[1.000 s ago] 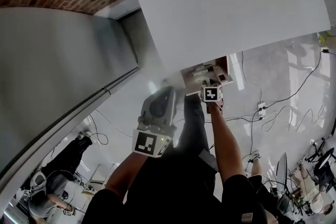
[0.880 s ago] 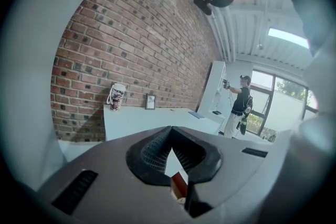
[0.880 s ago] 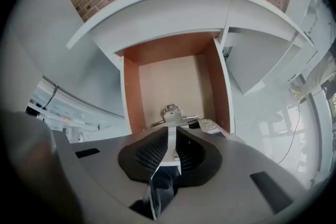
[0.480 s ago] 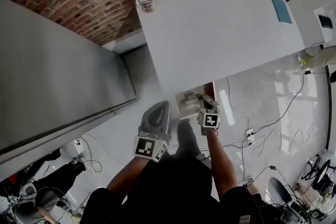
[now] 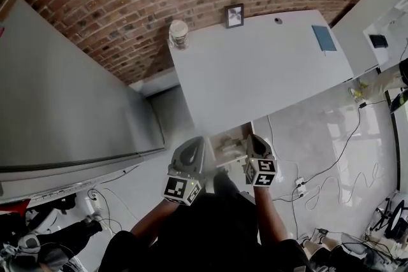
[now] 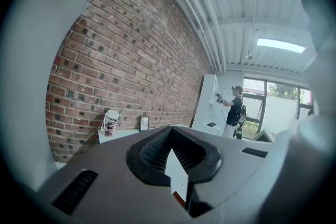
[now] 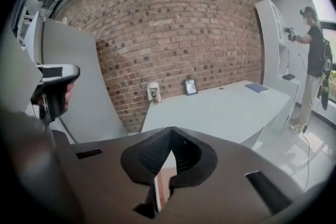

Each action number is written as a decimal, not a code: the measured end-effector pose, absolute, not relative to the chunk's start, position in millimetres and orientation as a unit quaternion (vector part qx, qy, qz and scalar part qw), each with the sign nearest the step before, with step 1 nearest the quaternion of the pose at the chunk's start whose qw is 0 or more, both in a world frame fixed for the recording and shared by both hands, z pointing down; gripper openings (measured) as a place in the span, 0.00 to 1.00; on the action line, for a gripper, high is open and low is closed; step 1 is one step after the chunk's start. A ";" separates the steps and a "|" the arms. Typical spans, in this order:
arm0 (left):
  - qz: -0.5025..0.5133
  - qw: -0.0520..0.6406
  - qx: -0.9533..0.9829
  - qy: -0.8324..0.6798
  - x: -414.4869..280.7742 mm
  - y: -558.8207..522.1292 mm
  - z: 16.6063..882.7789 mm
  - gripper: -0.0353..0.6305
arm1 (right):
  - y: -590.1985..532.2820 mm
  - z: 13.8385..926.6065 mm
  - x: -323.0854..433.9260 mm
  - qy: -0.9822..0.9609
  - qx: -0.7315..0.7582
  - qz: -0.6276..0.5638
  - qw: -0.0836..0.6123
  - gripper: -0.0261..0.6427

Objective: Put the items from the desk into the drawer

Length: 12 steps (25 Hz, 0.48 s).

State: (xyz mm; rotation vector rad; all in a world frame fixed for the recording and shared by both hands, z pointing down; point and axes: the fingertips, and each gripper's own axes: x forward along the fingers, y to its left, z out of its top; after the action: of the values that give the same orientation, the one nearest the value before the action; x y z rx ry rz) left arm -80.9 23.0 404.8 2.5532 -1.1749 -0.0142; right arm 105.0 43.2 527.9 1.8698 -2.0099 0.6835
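Left tool (image 5: 191, 148) and right tool (image 5: 255, 144) hang at the counter's (image 5: 255, 73) near edge, both pinched closed, empty; a cup (image 5: 178, 33) stands at its far left corner.

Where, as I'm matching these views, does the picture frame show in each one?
Head view: frame top centre, at the desk's far edge.
Left gripper view: lower left of centre.
Right gripper view: just right of centre.
Shared landmark: the cup, left of the frame in all three.
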 end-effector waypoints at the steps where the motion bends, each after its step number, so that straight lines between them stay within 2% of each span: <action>1: -0.006 0.162 0.897 -0.410 -80.1 23.1 401.7 0.06 | 43.9 513.1 103.1 -0.706 0.655 0.226 0.145 0.04; 7: -0.016 0.152 0.901 -0.406 -75.8 21.6 387.3 0.06 | 58.8 437.1 89.0 -0.724 0.665 0.153 0.100 0.04; 12: -0.018 0.146 0.903 -0.403 -72.0 19.7 383.0 0.06 | 70.5 409.4 79.0 -0.730 0.666 0.124 0.084 0.04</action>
State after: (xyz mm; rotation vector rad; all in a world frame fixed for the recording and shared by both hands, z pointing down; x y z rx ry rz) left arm -72.0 19.7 383.0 2.6010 -1.1607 -0.0532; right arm 79.0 70.5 409.4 1.9883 -2.1797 0.3711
